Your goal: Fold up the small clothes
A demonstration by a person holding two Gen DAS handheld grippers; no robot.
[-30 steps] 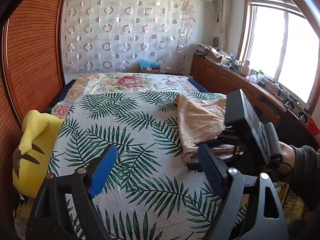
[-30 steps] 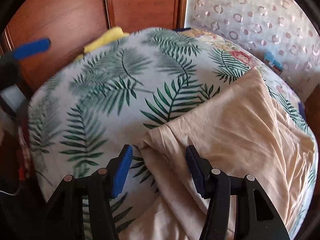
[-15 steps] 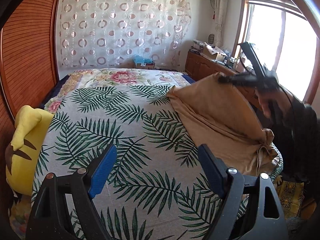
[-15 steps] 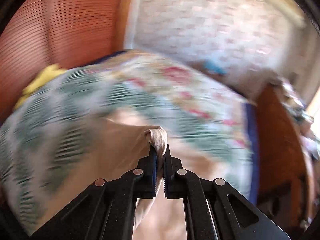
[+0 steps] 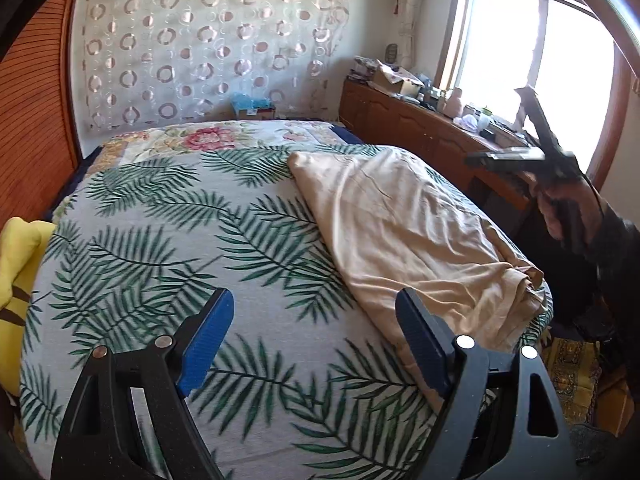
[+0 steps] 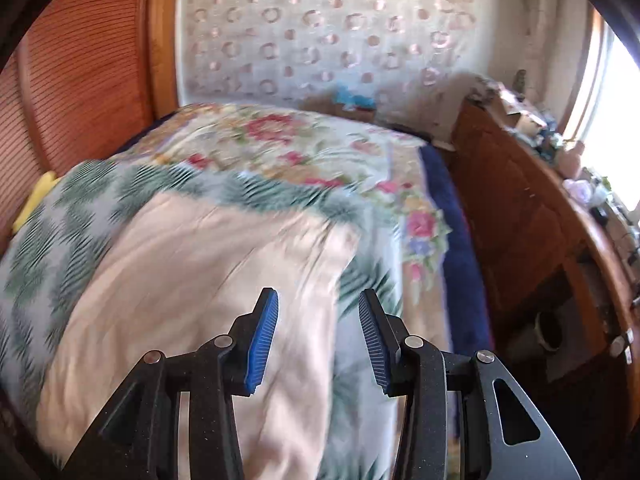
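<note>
The left tool (image 5: 308,340) stands spread wide, holding nothing. The right tool (image 6: 316,336) is opening, its jaws empty above the beige garment (image 6: 192,272), which lies rumpled and loosely folded on the bed (image 5: 160,248) beneath both.

Beige garment (image 5: 404,236), a soft plain-coloured cloth, lying on the right-hand part of a bed with a palm-leaf cover (image 5: 168,248). It is laid over on itself in a long, roughly flat slab with shallow wrinkles; one corner points toward the far end of the bed, and the near end is bunched into thick folds at the bed's edge. The right wrist view shows the same cloth (image 6: 192,280), blurred.
</note>
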